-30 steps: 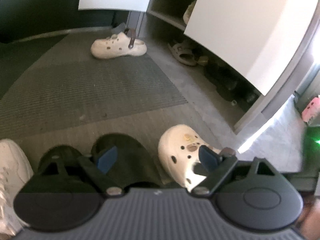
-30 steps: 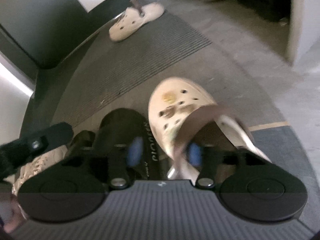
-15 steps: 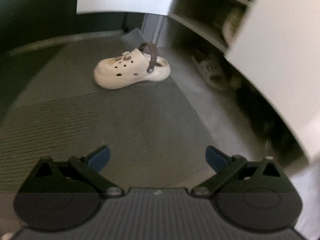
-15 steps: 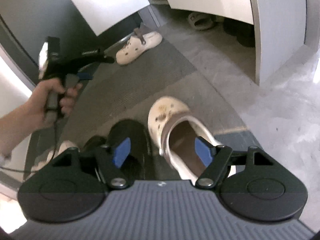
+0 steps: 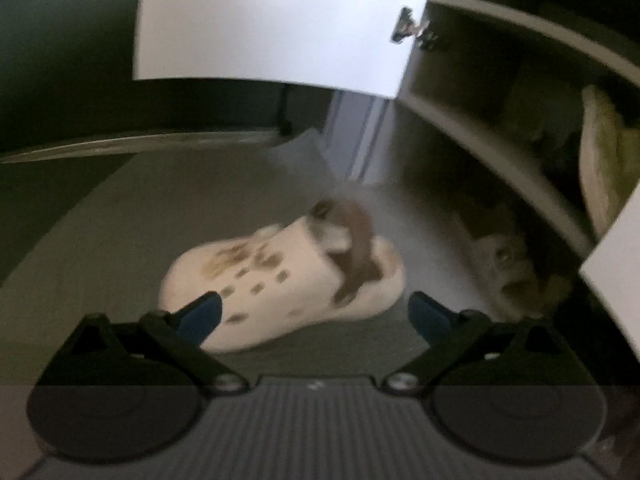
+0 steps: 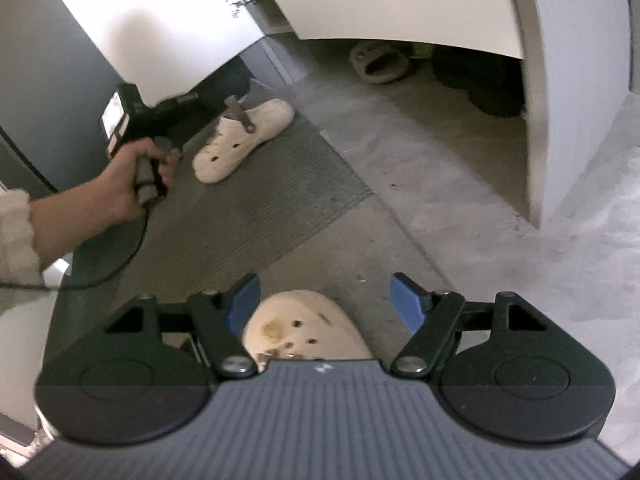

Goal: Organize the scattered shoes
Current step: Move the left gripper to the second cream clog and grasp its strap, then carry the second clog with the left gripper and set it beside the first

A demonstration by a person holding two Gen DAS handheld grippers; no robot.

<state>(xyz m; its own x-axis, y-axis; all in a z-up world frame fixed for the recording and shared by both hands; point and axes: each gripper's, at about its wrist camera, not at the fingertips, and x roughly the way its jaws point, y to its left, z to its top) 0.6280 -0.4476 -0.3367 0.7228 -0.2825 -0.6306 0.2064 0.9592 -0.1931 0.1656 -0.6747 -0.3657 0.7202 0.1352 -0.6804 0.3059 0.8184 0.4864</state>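
Observation:
A cream clog (image 5: 280, 276) with a brown heel strap lies on its side on the grey mat, in front of the shoe cabinet. My left gripper (image 5: 316, 314) is close behind it, its jaws wide and closing. The clog sits just ahead between the blue pads (image 5: 200, 314), which do not press on it. In the right wrist view a hand (image 6: 120, 184) holds that gripper beside the same clog (image 6: 244, 140). My right gripper (image 6: 326, 304) stands open over the matching clog (image 6: 304, 328). Only that clog's toe shows, and the pads do not grip it.
The shoe cabinet has open white doors (image 5: 272, 20) and shelves (image 5: 500, 120). A beige sandal (image 6: 378, 60) and dark shoes (image 6: 480, 80) lie under it. A pale shoe (image 5: 604, 160) rests on a shelf. A ribbed mat (image 6: 260, 208) meets the concrete floor (image 6: 460, 184).
The left gripper has swept from the near shoes across the mat to the far clog. The right gripper has moved forward over the near clog; the black slipper has left its view.

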